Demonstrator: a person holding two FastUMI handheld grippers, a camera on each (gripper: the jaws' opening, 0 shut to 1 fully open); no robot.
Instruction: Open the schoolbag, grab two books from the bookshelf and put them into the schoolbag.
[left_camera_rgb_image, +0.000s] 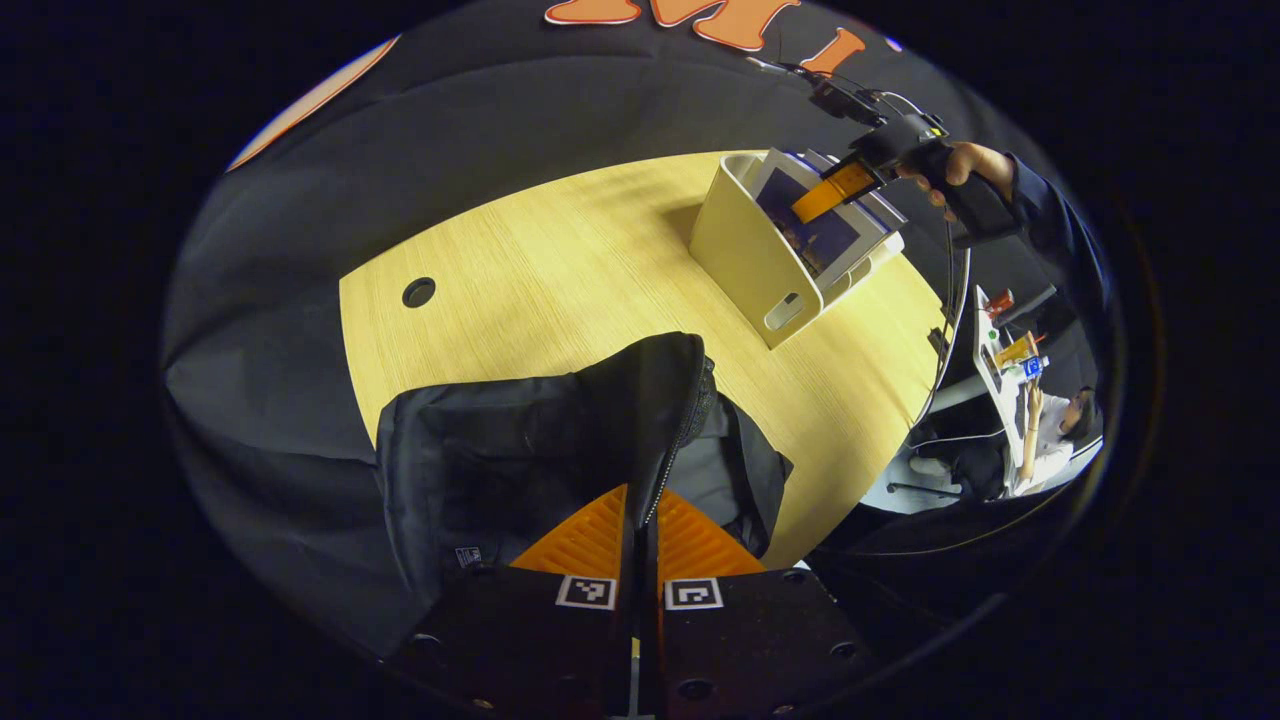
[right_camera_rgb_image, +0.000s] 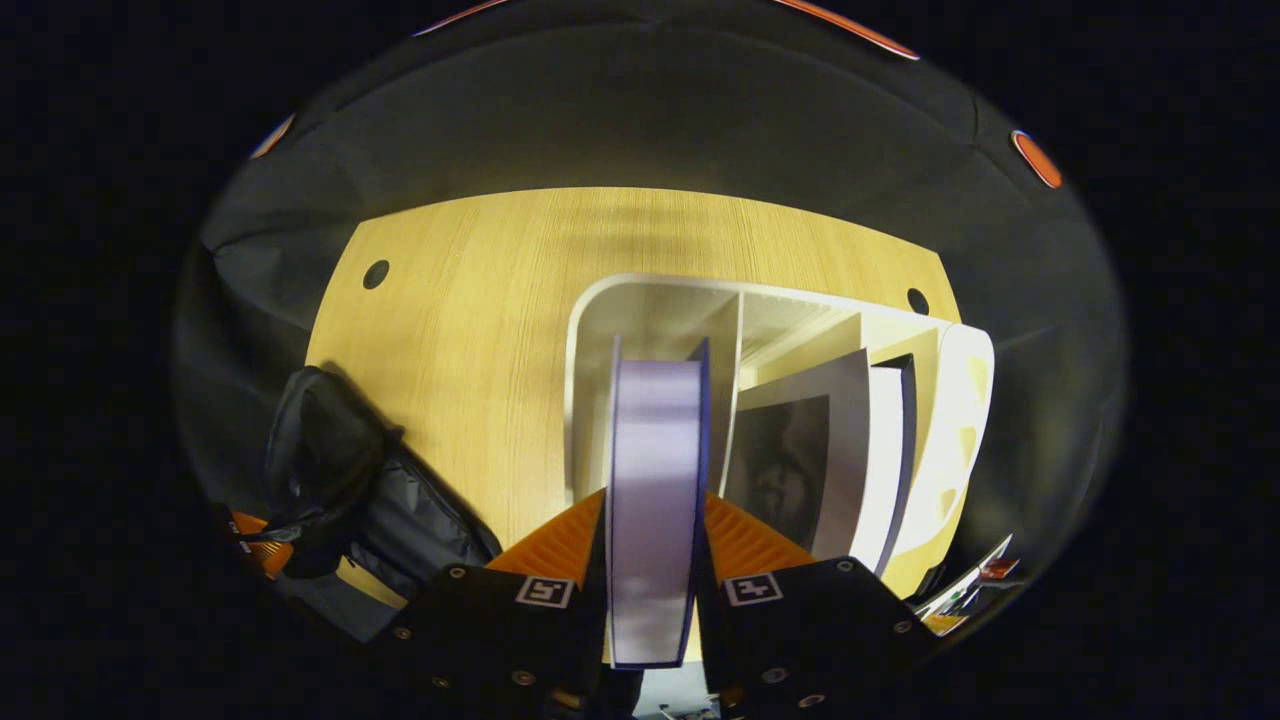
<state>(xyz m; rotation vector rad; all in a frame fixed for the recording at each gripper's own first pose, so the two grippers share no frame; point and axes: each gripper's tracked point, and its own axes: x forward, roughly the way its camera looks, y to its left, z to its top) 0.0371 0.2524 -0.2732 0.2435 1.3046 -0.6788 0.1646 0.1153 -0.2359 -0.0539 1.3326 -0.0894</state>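
The left gripper view looks down from close above the schoolbag (left_camera_rgb_image: 560, 440), which lies at 6 o'clock right ahead of its own tongs (left_camera_rgb_image: 640, 545), and faces across the counter (left_camera_rgb_image: 560, 270) toward the bookshelf (left_camera_rgb_image: 745, 255) at 1 o'clock, farther off.

The right gripper view rides directly above that bookshelf (right_camera_rgb_image: 600, 330), looking steeply down into its compartments from very near, with a book (right_camera_rgb_image: 655, 480) running up from 6 o'clock between its tongs (right_camera_rgb_image: 655, 545).

Both views share the counter (right_camera_rgb_image: 480, 300), the bookshelf and the schoolbag (right_camera_rgb_image: 350, 490), which sits at 8 o'clock in the right gripper view.
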